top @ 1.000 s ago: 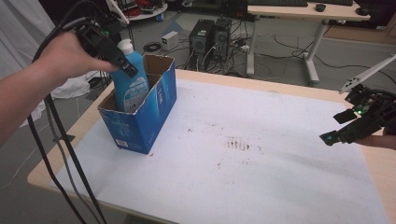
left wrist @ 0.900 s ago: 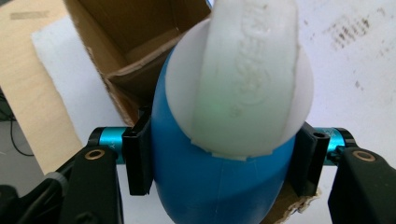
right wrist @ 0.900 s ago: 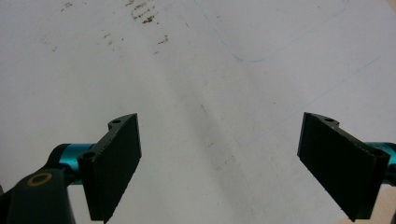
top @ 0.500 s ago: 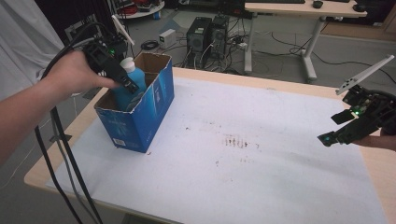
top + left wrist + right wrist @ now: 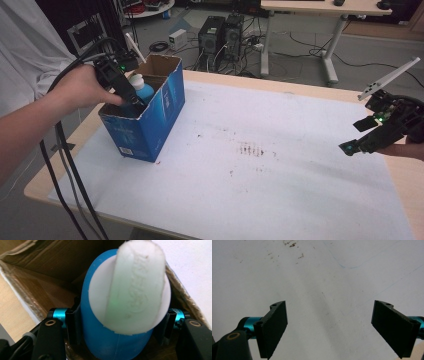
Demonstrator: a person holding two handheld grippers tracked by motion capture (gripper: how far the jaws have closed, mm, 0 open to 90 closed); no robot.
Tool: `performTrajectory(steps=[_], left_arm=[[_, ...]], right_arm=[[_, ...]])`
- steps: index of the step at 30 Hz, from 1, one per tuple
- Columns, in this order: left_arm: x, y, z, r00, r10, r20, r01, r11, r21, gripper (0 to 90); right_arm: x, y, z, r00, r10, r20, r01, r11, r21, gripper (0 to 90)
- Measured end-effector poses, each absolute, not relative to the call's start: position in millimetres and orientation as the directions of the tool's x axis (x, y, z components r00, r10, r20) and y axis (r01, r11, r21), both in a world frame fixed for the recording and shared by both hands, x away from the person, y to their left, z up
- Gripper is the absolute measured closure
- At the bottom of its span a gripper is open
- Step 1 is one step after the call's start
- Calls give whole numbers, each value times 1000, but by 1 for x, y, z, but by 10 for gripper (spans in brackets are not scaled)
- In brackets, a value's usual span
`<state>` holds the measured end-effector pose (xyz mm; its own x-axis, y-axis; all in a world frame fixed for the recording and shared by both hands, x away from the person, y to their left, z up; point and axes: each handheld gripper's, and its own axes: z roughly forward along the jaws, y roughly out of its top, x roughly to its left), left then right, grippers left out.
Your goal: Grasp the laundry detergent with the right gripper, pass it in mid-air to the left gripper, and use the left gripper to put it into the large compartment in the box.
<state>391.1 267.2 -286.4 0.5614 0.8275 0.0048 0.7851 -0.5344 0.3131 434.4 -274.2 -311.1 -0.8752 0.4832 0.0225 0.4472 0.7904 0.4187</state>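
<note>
At the left end of the table, we have the left gripper (image 5: 131, 96) lowered into the open top of the blue cardboard box (image 5: 150, 125), its jaws clamped on the sides of a blue bottle (image 5: 142, 91) with a white cap (image 5: 130, 287). The left gripper view confirms the hold: both black jaws press flat against the bottle body just below the cap, one on each side. We judge this high grip to be deliberate, since it keeps the bottle hanging upright and lets its base enter the box first while the jaws stay near the cardboard rim.

The bottle sits mostly inside the box, with cap and shoulder above the rim. It lies toward the near-left corner, close to the wall on that side. Whether its base rests on the box floor cannot be determined from these views, so we would treat the placement as unfinished until the bottle stands unsupported.

Over the right edge of the table, we hold the right gripper (image 5: 367, 142) well apart from the box, jaws spread wide with nothing between them, above the white table cover (image 5: 317, 277). We judge this to be a parked position that keeps the working area free.
</note>
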Motion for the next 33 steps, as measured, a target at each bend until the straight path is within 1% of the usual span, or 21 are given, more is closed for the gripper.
performTrajectory(steps=[33], left_arm=[[395, 266, -290, 583, 812, 3, 780, -561, 277, 373]], right_arm=[[433, -275, -313, -876, 482, 21, 447, 793, 414, 130]])
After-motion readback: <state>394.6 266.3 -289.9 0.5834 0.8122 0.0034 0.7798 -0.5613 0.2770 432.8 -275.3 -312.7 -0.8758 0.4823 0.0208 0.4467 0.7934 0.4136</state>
